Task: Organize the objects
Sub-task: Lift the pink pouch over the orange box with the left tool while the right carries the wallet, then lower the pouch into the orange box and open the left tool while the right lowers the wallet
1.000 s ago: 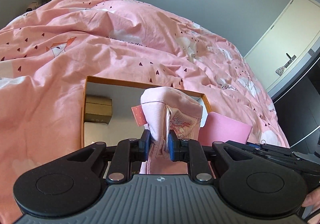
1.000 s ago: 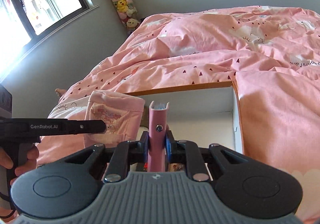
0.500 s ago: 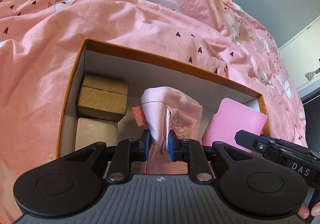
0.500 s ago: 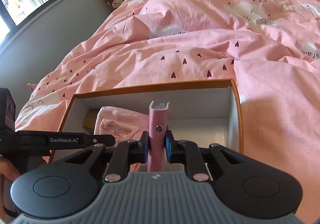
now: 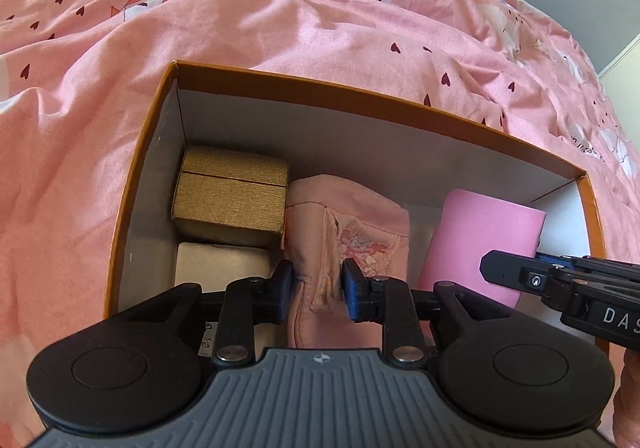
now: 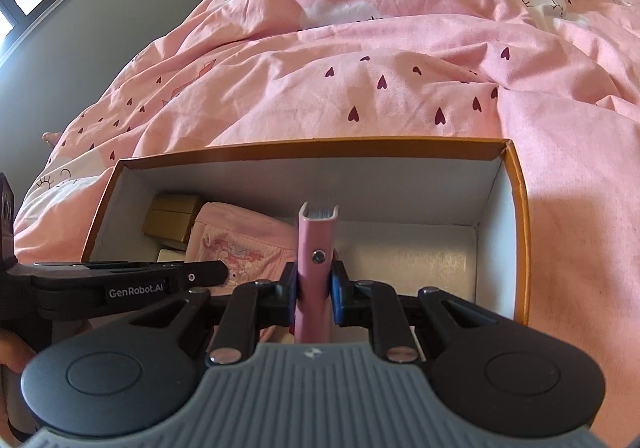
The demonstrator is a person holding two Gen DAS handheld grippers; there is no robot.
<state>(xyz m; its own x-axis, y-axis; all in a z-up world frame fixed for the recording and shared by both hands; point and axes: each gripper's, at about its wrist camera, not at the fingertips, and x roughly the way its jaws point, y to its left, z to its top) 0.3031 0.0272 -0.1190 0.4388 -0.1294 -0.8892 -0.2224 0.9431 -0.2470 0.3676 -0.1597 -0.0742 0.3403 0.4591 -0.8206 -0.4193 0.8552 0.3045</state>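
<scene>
Down inside the orange-rimmed box (image 5: pixel 362 96) on the bed, the left tool (image 5: pixel 316 290) has just been easing its jaws apart around the folded pink garment (image 5: pixel 348 224), which now rests on the box floor beside two small cardboard boxes (image 5: pixel 230 194); the pads look barely clear of the cloth. Best to widen fully, then lift straight up so nothing snags. The right tool (image 6: pixel 314 290) is clamped on a pink notebook (image 6: pixel 314 248), standing upright over the empty right end; lower it there before letting go.
</scene>
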